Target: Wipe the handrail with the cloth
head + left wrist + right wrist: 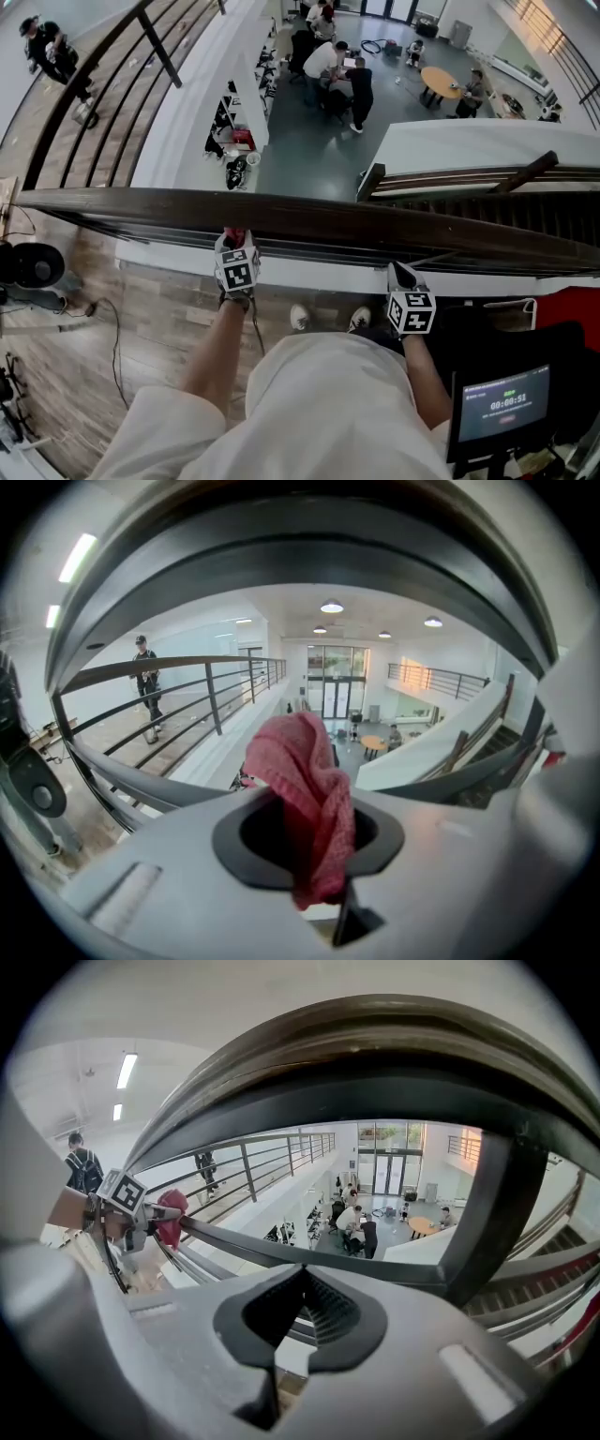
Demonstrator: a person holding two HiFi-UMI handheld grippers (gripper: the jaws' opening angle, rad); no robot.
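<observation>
Setting: a person stands at a dark wooden handrail on an upper walkway, with an open atrium floor far below where several people sit and stand.
Left gripper: clamped on a bunched red cloth, with most of the fabric sticking out loose past the jaws.
Cloth position: just under the near edge of the handrail, towards its left part. Whether it touches the wood cannot be told.
Right gripper: jaws closed together with nothing between them, held just below the rail and well apart from the left gripper.
Lower rails: thin dark bars run beneath the handrail, close to both grippers.
Main risk: the cloth appears pinched by only a small fold, so dragging it along the wood could pull it free, and it could fall over the edge towards the people below.
Second risk: the loose end could snag on the lower bars.
Third risk: wiping from underneath could miss the top surface.
</observation>
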